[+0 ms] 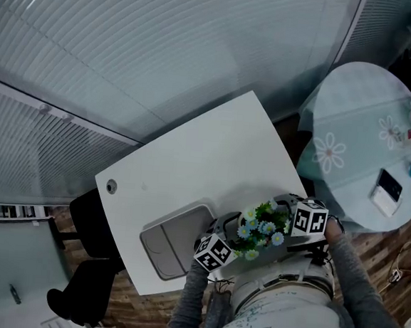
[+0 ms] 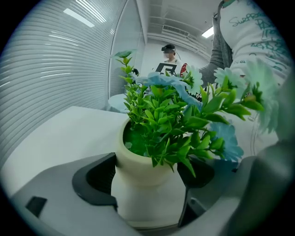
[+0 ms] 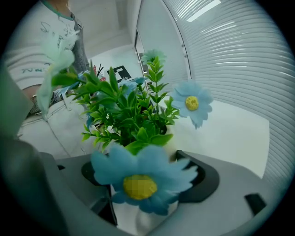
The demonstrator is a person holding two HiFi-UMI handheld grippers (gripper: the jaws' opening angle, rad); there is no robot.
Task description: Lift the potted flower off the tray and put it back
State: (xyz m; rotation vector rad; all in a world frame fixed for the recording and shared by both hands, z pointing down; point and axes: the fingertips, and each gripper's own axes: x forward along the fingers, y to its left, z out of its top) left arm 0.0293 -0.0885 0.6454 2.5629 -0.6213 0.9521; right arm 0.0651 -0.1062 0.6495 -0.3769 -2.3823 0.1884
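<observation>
Gaped around the upright cream pot of blue fabric flowers (image 1: 263,222) — left claw (image 2: 150,177), right claw (image 3: 143,179), squeezing nothing — grey rectangular tray (image 1: 173,244) off leftward, nearer the left claw.

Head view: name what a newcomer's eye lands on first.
The potted flower, blue daisies over green leaves, stands out at the white table's near edge, clear of the grey tray on its left in the picture. The left hand-held gripper and right hand-held gripper flank it, jaws wide apart.

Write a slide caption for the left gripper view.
Blue-flowered potted flower in a cream pot, standing between the left tongs, white table behind.
</observation>
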